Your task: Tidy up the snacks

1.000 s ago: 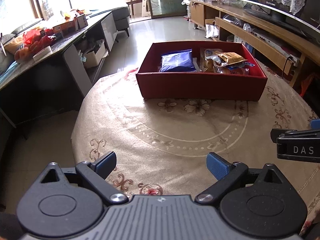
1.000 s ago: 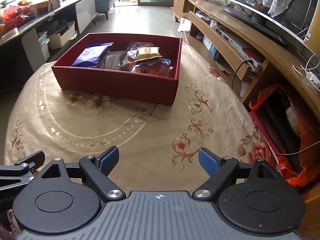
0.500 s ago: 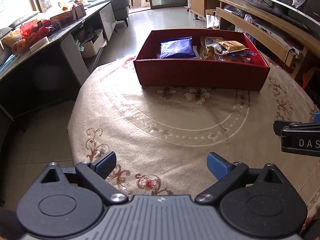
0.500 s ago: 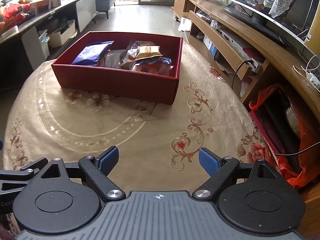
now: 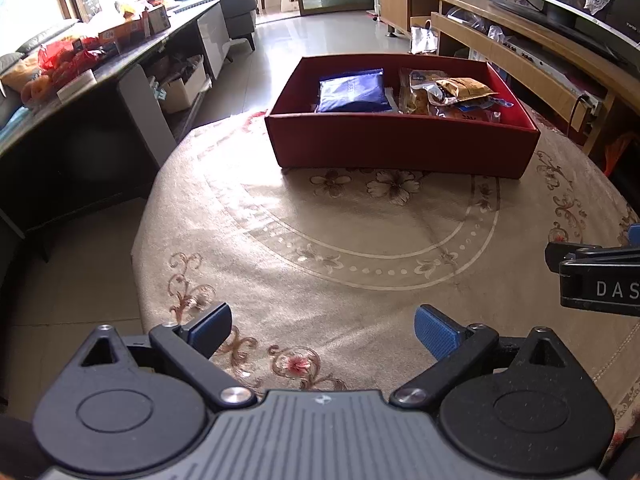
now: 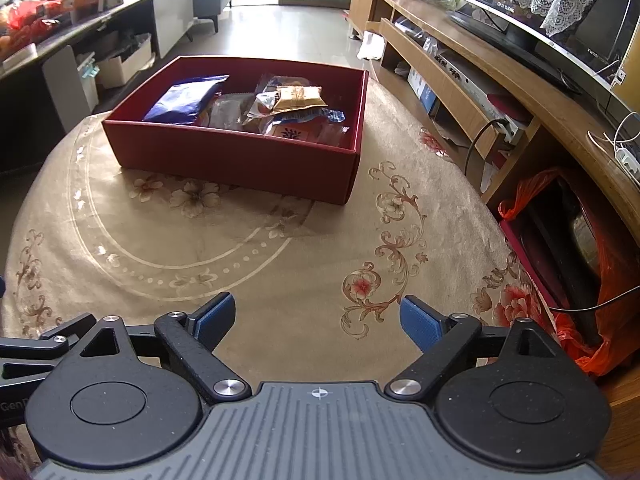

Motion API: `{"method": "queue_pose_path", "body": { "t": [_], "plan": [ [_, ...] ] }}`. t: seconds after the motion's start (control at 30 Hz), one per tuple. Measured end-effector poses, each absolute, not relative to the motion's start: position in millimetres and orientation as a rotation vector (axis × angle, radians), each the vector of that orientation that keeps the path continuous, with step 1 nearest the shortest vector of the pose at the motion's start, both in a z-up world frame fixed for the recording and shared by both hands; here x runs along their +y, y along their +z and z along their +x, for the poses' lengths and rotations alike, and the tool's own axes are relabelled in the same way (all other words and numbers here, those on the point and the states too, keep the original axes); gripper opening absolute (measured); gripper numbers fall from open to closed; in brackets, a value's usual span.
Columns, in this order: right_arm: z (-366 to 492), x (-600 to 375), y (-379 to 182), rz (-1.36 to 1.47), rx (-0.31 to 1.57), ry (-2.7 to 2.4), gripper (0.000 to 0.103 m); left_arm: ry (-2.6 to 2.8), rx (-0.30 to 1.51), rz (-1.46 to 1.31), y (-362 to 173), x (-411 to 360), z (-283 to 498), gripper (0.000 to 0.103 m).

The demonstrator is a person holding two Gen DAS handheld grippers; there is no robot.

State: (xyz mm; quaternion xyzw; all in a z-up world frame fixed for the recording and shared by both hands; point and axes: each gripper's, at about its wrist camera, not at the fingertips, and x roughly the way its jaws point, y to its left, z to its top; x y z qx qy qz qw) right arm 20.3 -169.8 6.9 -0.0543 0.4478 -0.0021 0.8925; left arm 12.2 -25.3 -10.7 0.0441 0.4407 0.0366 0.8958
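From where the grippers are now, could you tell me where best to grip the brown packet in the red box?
Probably its raised near edge, from above: the brown packet lies flat atop the pile in the red box, whose walls block a sideways approach.

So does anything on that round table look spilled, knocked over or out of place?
Nothing stands out. The snack packets, including the blue packet, all lie inside the red cardboard box, loosely heaped on its right side. Nothing is spilled on the beige floral tablecloth. Both tongs are open and empty.
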Motion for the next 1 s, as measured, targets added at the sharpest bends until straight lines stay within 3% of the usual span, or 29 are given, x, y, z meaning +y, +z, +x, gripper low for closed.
{"method": "queue_pose_path", "body": {
  "t": [0.33, 0.57, 0.63, 0.8, 0.9, 1.0],
  "plan": [
    [20, -170, 7, -0.115, 0.93, -0.006, 0.093, 0.092, 0.879, 0.106, -7, -27, 10, 0.101],
    [20, -170, 7, -0.115, 0.93, -0.007, 0.093, 0.171, 0.73, 0.173, 11, -31, -1, 0.101],
    [20, -171, 7, -0.114, 0.928, -0.008, 0.093, 0.235, 0.605, 0.253, 20, -37, -9, 0.101],
    [20, -176, 8, -0.099, 0.908, -0.019, 0.093, 0.431, 0.031, 0.567, 39, -65, -51, 0.102],
    [19, -179, 10, -0.088, 0.898, -0.03, 0.093, 0.466, -0.168, 0.629, 40, -71, -68, 0.102],
    [20, -180, 10, -0.084, 0.899, -0.039, 0.093, 0.464, -0.251, 0.664, 36, -75, -76, 0.102]
  ]
}}
